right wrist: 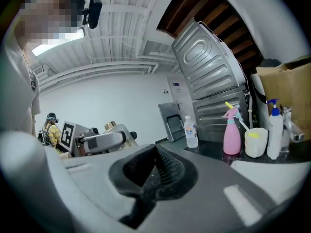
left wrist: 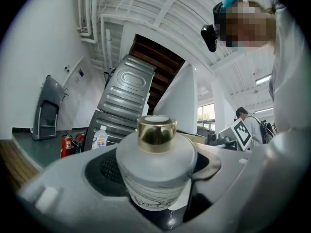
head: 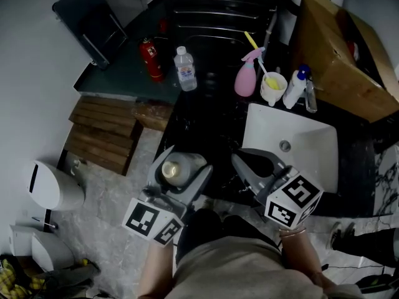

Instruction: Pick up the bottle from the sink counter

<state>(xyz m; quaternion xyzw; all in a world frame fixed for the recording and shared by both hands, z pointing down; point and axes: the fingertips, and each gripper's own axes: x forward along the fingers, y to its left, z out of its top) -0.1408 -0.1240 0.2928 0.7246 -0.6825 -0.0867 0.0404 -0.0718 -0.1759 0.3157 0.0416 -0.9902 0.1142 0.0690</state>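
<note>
A squat frosted white bottle (head: 175,169) with a gold cap sits between the jaws of my left gripper (head: 181,174), which is shut on it, held up off the black sink counter (head: 206,114) at its near edge. In the left gripper view the bottle (left wrist: 155,171) stands upright between the grey fingers, gold cap (left wrist: 156,132) on top. My right gripper (head: 244,162) hovers just to its right by the sink, jaws shut with nothing between them. In the right gripper view its ribbed pads (right wrist: 167,171) meet.
A clear water bottle (head: 185,69) and a red fire extinguisher (head: 151,60) stand at the far left. A pink spray bottle (head: 247,76), cup (head: 273,87) and pump bottle (head: 294,87) stand behind the white basin (head: 305,145). A cardboard box (head: 340,55) sits far right.
</note>
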